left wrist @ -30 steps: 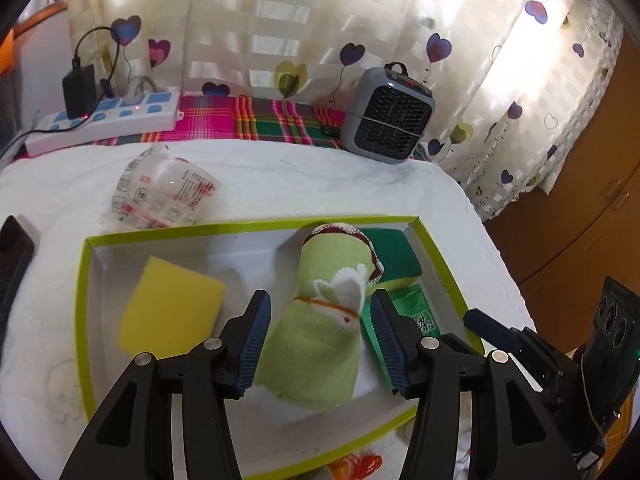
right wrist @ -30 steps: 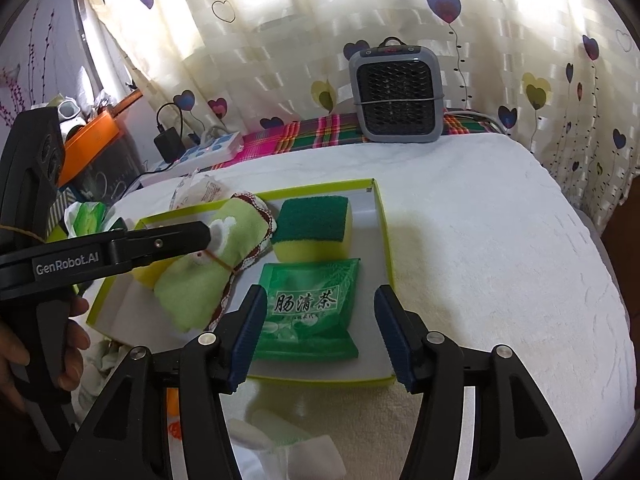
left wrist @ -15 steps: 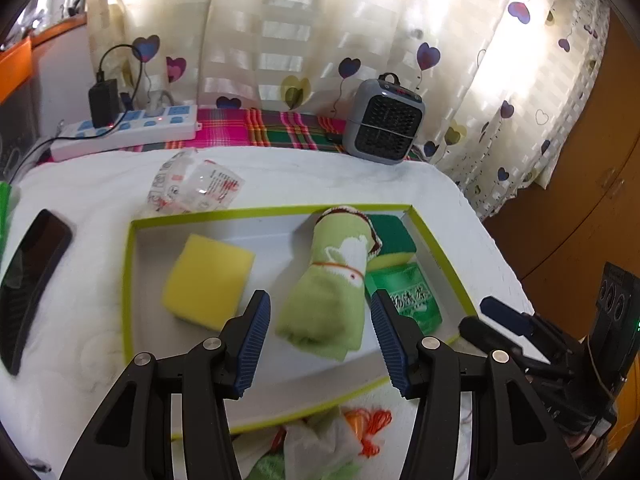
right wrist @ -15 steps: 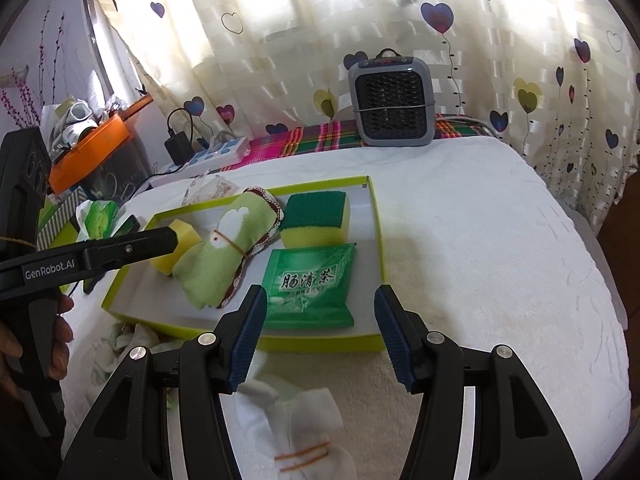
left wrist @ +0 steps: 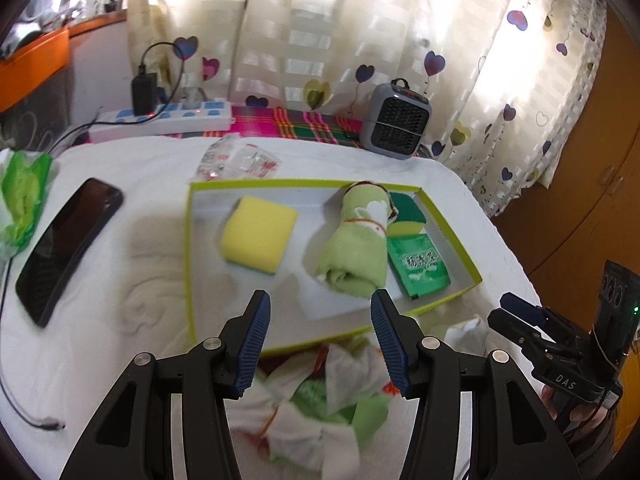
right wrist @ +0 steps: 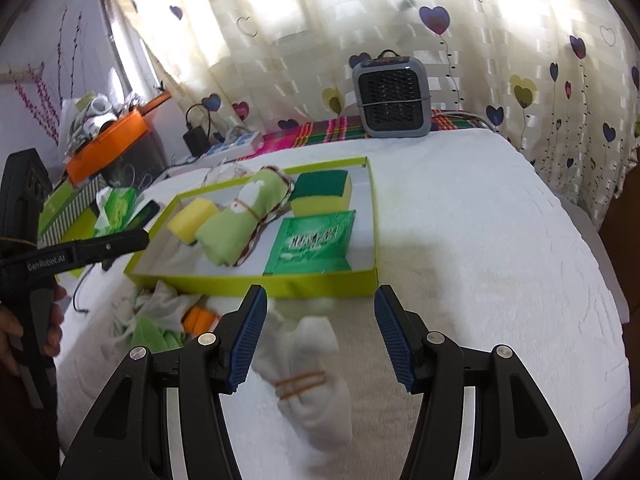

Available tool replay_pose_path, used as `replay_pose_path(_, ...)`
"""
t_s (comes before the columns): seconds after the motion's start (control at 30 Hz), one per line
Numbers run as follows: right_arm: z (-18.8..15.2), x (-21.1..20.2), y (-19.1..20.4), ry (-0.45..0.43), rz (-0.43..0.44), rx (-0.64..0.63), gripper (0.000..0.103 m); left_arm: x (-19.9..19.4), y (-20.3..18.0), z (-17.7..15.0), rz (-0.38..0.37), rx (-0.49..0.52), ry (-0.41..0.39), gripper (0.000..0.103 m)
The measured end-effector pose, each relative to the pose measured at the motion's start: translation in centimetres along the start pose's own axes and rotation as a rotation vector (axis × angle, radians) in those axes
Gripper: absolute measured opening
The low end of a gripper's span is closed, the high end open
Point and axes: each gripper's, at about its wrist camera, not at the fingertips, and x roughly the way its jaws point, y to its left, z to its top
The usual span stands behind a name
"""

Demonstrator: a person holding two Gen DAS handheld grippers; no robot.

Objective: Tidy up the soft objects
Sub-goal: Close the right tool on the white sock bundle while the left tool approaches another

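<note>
Both grippers have drawn back from the tray (left wrist: 448, 236) since the earlier frames: the green rolled towel (left wrist: 356, 244) that sat between the left fingers (left wrist: 253, 340) now lies well beyond them, and loose cloths have come into view at the near side.

The left gripper (left wrist: 320, 336) hangs with its ribbed blue fingers wide and nothing between them, above a heap of crumpled white and green cloths (left wrist: 320, 404) just outside the tray's near edge. The right gripper (right wrist: 318, 334) is likewise wide and empty, over a white sock bundle (right wrist: 308, 380) tied with orange rubber bands, lying on the white fleecy bed cover (right wrist: 500, 248) in front of the tray's near right corner.

Inside the shallow cardboard tray with its lime rim lie a yellow sponge (left wrist: 258, 234) at the left, the towel in the middle, and a green-topped sponge (right wrist: 322, 192) and a glossy green packet (right wrist: 314, 242) at the right.

Risks, as I judge them: the limp heap may snag, so one pinch lifts several cloths; the plump sock bundle could squeeze out of a shallow grip; a low carry could catch the light tray's rim and shove it.
</note>
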Motion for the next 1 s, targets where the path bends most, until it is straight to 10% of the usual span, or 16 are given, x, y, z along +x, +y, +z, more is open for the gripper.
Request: replay_pose_path(1.0,-3.4,2.5,3.1,0.146,-0.096,-0.148,0.066,-2.0,2.8,-5.9,0.032,-0.099,0.04,0.054)
